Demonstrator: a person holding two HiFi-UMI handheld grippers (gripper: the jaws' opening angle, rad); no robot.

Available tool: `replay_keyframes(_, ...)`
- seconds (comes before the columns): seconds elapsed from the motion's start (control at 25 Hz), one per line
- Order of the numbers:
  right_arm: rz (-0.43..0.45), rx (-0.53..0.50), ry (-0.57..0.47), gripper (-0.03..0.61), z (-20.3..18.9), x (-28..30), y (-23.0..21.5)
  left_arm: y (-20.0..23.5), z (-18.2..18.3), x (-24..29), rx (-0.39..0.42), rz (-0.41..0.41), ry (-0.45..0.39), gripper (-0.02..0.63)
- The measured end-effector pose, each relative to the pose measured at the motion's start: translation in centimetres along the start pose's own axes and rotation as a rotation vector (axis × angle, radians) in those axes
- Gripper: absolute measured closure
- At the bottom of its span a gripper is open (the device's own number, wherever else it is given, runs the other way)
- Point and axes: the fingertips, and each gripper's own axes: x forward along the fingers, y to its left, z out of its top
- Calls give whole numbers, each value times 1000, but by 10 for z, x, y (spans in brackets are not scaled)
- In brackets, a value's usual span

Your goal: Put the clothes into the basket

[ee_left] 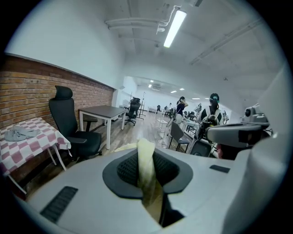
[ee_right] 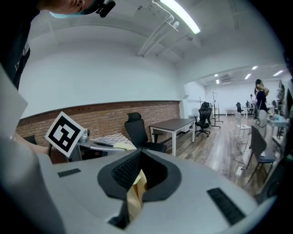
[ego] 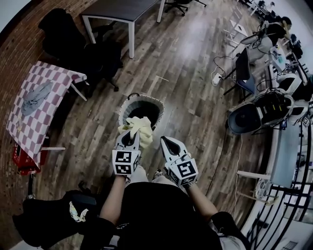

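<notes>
In the head view my left gripper (ego: 129,138) is shut on a pale yellow cloth (ego: 140,127), which bunches up just at the near rim of the round grey basket (ego: 125,108) on the floor. In the left gripper view the cloth (ee_left: 147,168) runs as a strip between the closed jaws of that gripper (ee_left: 147,157). My right gripper (ego: 167,143) is beside it, to the right. Its own view shows a fold of the same yellow cloth (ee_right: 136,192) pinched between the jaws of the right gripper (ee_right: 137,179). A grey garment (ego: 36,97) lies on the checked table (ego: 29,128) at the left.
A black office chair (ego: 100,58) and a dark desk (ego: 120,10) stand beyond the basket. Chairs, cables and equipment (ego: 259,110) crowd the right side. A red crate (ego: 22,161) sits under the checked table. Wooden floor surrounds the basket.
</notes>
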Motion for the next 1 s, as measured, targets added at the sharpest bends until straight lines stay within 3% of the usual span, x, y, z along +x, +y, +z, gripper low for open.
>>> replay_keyframes(0.44, -74, 68, 52, 570, -22, 80, -16, 66, -28, 57, 24, -37, 108, 554)
replay_keyframes(1.0, -7, 102, 78, 570, -59, 138, -46, 88, -38, 127, -14, 25, 79, 554)
